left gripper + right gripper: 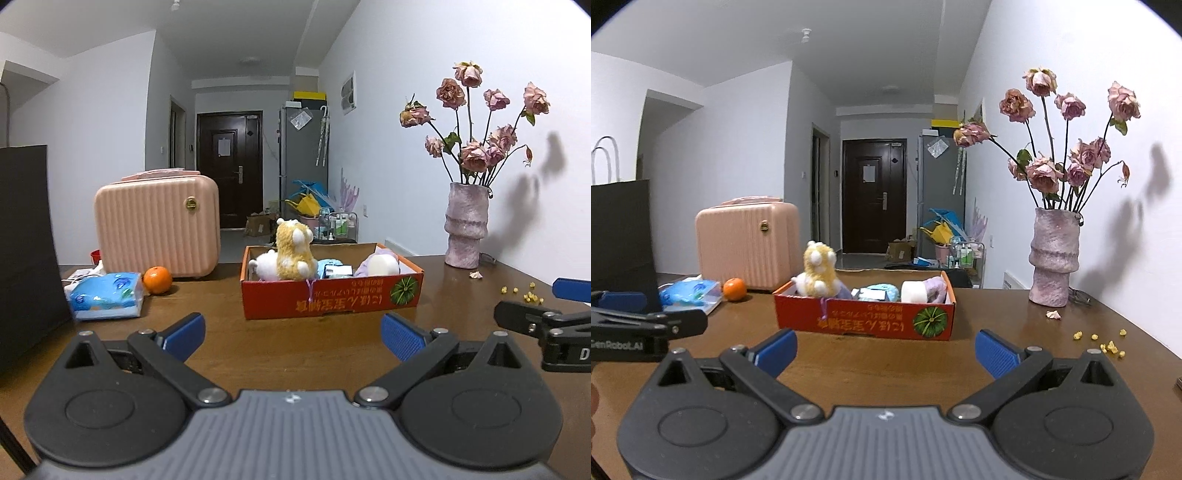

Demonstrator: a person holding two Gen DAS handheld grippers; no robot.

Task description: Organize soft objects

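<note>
A red cardboard box (332, 299) (864, 321) sits mid-table and holds soft toys. A yellow plush (293, 249) (820, 269) stands upright at its left, over a white plush (264, 264). A light blue soft item (328, 266) (882, 291) lies in the middle. A purple and white plush (380, 264) (927, 290) rests at the right end. My left gripper (293, 338) is open and empty, short of the box. My right gripper (886, 350) is open and empty too, also short of the box.
A pink case (157, 225) stands behind an orange (157, 280) and a blue tissue pack (105, 295). A black bag (26, 240) fills the left side. A vase of dried roses (466, 225) stands at the right, with yellow bits (1108, 341) scattered nearby.
</note>
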